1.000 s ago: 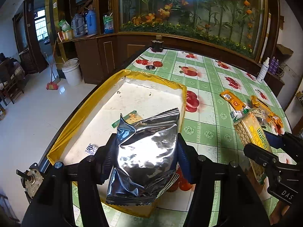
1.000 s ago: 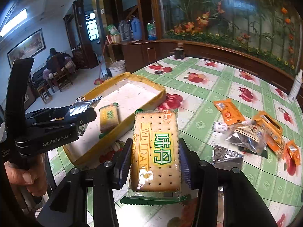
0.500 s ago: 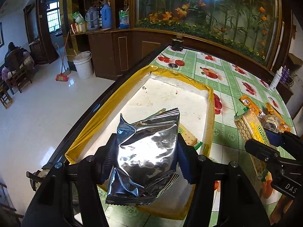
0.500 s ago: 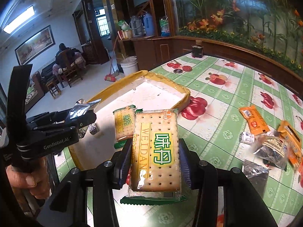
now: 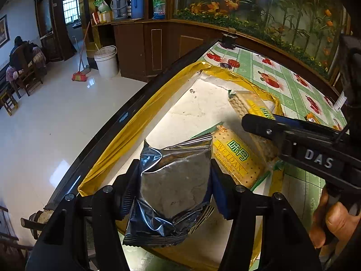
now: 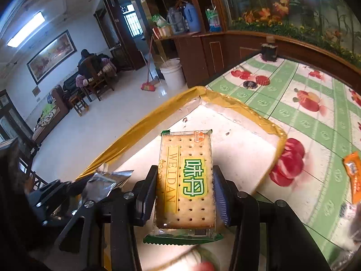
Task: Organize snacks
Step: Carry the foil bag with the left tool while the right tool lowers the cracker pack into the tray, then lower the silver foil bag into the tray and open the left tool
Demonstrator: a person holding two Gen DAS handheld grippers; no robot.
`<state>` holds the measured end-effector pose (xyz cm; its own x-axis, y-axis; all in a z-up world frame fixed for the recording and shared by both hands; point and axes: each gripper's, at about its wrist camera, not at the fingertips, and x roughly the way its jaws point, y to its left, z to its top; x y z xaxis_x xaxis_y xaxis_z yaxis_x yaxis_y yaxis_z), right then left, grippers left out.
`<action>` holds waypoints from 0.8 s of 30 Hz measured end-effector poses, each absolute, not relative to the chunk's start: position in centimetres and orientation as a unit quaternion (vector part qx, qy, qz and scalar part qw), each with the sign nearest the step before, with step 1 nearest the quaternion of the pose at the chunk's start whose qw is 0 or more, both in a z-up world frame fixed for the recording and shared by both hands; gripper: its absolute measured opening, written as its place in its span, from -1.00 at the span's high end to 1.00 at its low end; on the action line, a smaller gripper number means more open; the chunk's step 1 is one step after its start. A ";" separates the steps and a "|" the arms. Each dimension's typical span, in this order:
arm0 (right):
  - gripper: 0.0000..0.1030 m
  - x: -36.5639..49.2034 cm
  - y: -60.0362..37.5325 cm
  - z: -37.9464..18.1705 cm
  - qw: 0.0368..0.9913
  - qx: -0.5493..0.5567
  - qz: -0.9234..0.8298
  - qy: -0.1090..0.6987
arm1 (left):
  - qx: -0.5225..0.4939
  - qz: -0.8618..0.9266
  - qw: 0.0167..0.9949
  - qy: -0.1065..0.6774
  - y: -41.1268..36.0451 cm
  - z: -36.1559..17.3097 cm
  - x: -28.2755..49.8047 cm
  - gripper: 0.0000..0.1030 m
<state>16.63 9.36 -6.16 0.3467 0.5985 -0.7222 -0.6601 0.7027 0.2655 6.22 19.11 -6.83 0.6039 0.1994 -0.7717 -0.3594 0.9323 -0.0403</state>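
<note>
My left gripper (image 5: 172, 188) is shut on a silver foil snack bag (image 5: 172, 185) and holds it over the near end of a yellow-rimmed white tray (image 5: 144, 113). A cracker pack (image 5: 237, 155) lies in the tray just right of the bag. My right gripper (image 6: 185, 192) is shut on a second cracker pack (image 6: 186, 180) labelled WEIDAN and holds it over the tray (image 6: 237, 155). In the left wrist view the right gripper (image 5: 255, 122) reaches in from the right with that pack (image 5: 248, 103). The left gripper and its foil bag (image 6: 101, 185) show at lower left in the right wrist view.
The tray sits at the table's left edge on a green fruit-print tablecloth (image 6: 315, 117). An orange snack packet (image 6: 353, 176) lies on the cloth to the right. Beyond the edge is a white tiled floor (image 5: 45, 124) with a bucket (image 5: 106, 61) and broom.
Both grippers have moved left and forward over the tray with their packs still held. The right gripper's cracker pack now hangs above the tray instead of the tablecloth.
</note>
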 end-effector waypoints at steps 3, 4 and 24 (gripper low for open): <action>0.09 17.8 10.3 -7.6 0.817 -0.039 0.376 0.436 | -0.101 0.155 0.889 0.420 19.5 -7.0 6.5 -0.13; 0.09 18.1 10.4 -8.0 0.816 -0.041 0.373 0.439 | -0.101 0.155 0.888 0.421 19.5 -7.1 6.6 -0.13; -0.28 16.1 1.4 -5.2 0.849 0.031 0.333 0.410 | -0.101 0.162 0.893 0.408 17.6 -5.6 5.6 -0.48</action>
